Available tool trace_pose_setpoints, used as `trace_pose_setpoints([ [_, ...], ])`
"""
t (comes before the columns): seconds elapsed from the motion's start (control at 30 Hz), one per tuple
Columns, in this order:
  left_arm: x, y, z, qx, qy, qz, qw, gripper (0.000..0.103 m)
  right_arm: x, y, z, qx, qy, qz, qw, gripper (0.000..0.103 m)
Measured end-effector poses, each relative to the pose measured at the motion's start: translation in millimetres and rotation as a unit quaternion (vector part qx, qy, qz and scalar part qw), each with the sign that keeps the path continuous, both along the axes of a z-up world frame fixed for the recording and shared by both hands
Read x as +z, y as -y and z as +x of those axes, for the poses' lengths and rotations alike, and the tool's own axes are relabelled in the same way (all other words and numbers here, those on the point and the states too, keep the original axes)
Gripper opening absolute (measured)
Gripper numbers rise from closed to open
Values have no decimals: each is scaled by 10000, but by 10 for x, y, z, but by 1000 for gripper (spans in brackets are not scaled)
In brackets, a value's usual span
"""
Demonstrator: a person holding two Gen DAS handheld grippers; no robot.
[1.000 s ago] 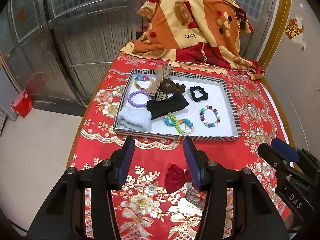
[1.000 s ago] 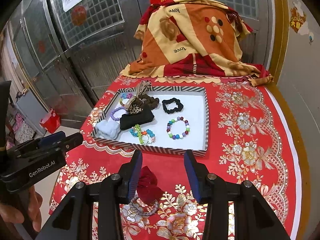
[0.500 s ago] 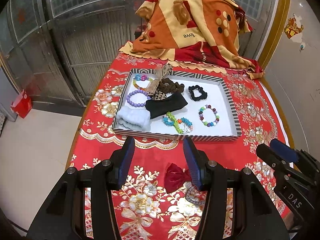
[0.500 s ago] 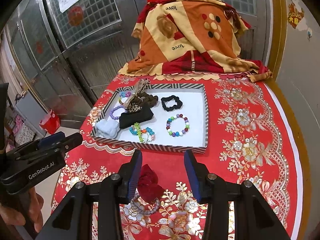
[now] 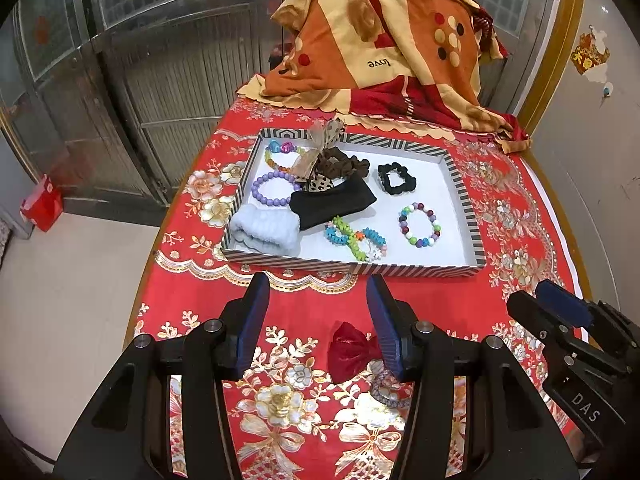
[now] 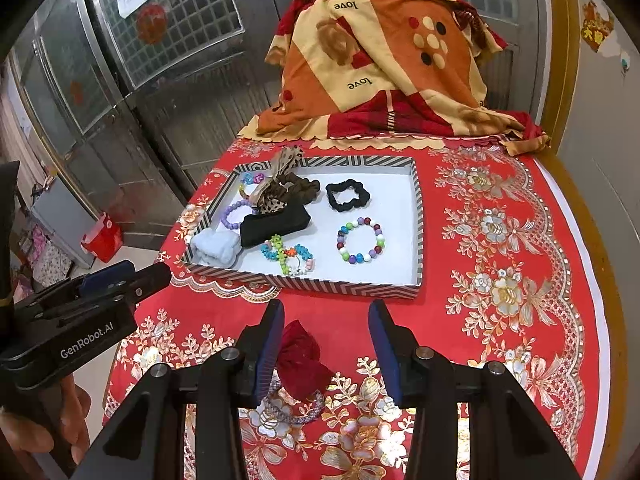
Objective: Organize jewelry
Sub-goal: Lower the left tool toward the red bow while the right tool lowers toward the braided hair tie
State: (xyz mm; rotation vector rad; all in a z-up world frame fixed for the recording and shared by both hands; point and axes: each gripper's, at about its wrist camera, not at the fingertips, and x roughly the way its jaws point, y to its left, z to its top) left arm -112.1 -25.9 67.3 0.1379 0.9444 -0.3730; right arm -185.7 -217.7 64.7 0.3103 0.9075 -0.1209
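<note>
A striped-rim white tray (image 5: 464,200) (image 6: 416,216) holds bead bracelets, black scrunchies and a pale blue scrunchie (image 5: 266,228). A dark red bow hair tie (image 5: 350,350) (image 6: 300,354) with a braided band (image 6: 292,410) lies on the red cloth in front of the tray. My left gripper (image 5: 318,320) is open and empty, above the cloth just left of the bow. My right gripper (image 6: 326,342) is open and empty, with the bow beside its left finger. Each gripper shows in the other view, the right one (image 5: 560,320) and the left one (image 6: 120,284).
A patterned orange blanket (image 5: 384,40) is heaped at the table's far end. The red floral tablecloth (image 6: 500,280) covers the table, whose edge runs along the left with floor below. Metal doors stand behind. A red bag (image 5: 42,204) sits on the floor.
Both views have shifted slightly, with the tray a little farther off. Both grippers stay open and the objects have not moved.
</note>
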Motion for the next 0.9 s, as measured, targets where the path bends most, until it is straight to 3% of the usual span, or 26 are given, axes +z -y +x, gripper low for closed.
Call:
trace_pose_setpoints([
  [0.9, -180, 122, 26, -38, -242, 112, 9996, 50, -145, 120, -25, -8, -196, 134, 9997, 42],
])
